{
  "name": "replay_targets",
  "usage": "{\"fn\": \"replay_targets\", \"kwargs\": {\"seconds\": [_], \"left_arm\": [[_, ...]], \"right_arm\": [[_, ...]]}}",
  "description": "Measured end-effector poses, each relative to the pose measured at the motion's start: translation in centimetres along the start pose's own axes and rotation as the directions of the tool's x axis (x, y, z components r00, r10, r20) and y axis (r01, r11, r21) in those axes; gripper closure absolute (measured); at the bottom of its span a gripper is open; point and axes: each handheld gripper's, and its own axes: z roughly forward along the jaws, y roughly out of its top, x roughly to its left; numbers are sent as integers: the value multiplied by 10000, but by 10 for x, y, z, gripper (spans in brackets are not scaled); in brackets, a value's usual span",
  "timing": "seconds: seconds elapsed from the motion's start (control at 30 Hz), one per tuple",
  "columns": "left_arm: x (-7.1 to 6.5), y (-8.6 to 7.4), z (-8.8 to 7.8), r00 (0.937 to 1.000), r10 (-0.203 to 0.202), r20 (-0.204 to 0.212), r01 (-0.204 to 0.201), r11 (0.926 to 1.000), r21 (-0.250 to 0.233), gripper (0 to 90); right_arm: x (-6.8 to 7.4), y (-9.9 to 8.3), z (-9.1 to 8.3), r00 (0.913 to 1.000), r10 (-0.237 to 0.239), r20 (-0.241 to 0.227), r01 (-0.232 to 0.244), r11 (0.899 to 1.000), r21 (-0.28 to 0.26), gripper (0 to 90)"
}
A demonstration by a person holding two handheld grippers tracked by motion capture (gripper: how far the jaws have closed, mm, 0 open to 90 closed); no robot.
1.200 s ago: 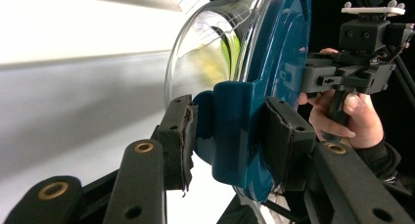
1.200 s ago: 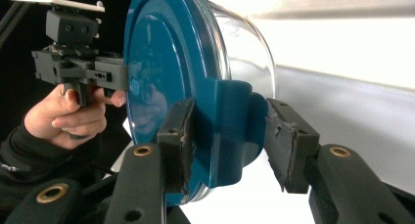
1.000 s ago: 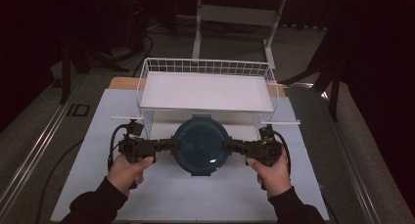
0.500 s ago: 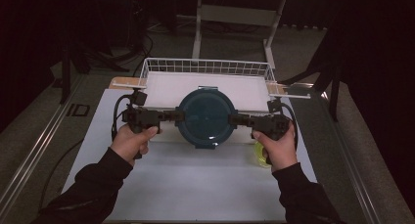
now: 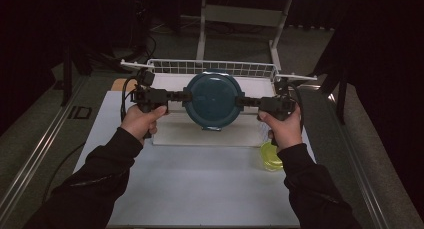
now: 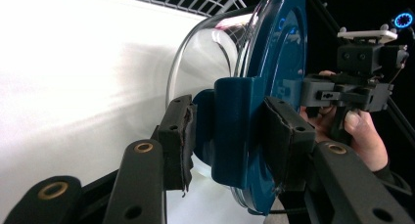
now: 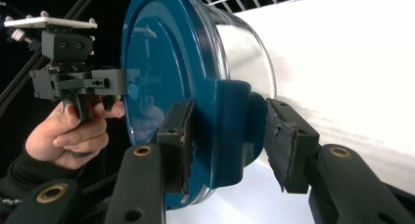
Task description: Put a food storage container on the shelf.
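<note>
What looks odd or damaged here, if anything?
The black pads on the left gripper's fingers and the right gripper's fingers look cracked and frayed at the edges. The round glass container with the dark blue clip lid itself looks intact, held level between both.

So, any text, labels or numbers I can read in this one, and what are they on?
"ID": large pale letters on the floor strip left of the table, as seen in the high view.
Faint raised marks on the blue lid of the container, in the left gripper view: too blurred to read.
Nothing else legible.
</note>
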Motion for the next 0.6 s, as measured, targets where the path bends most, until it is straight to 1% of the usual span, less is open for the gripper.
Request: {"fn": "replay_targets", "kwargs": {"seconds": [0.07, 0.1, 0.2, 0.27, 0.37, 0.47, 0.57, 0.6], "left_arm": [[0, 4, 1, 10000, 85, 17, -85, 9998, -173, 570], [0, 6, 2, 10000, 41, 40, -40, 9999, -167, 570], [5, 10, 4, 9994, -282, 209, 285, 9995, -139, 569], [7, 11, 6, 9984, -494, 260, 500, 9985, -243, 568], [13, 12, 9, 9962, -728, 471, 746, 9965, -384, 564], [18, 13, 12, 9940, -891, 627, 921, 9947, -465, 558], [23, 15, 15, 9922, -1044, 681, 1073, 9934, -414, 549], [24, 16, 16, 9922, -1086, 621, 1111, 9930, -399, 543]], "right_arm": [[-4, 4, 1, 9997, 197, -145, -199, 9997, -114, 553], [-5, 5, 1, 9996, 226, -164, -229, 9996, -140, 553], [-7, 10, 2, 9986, 499, -174, -502, 9986, -172, 551], [-10, 12, 3, 9975, 679, -216, -682, 9976, -143, 548], [-13, 16, 4, 9956, 920, -160, -922, 9956, -143, 541], [-12, 18, 6, 9951, 986, 59, -985, 9950, -162, 526], [-15, 21, 8, 9941, 1077, 116, -1076, 9941, -111, 514], [-16, 23, 8, 9934, 1145, 105, -1145, 9934, -44, 508]]}}
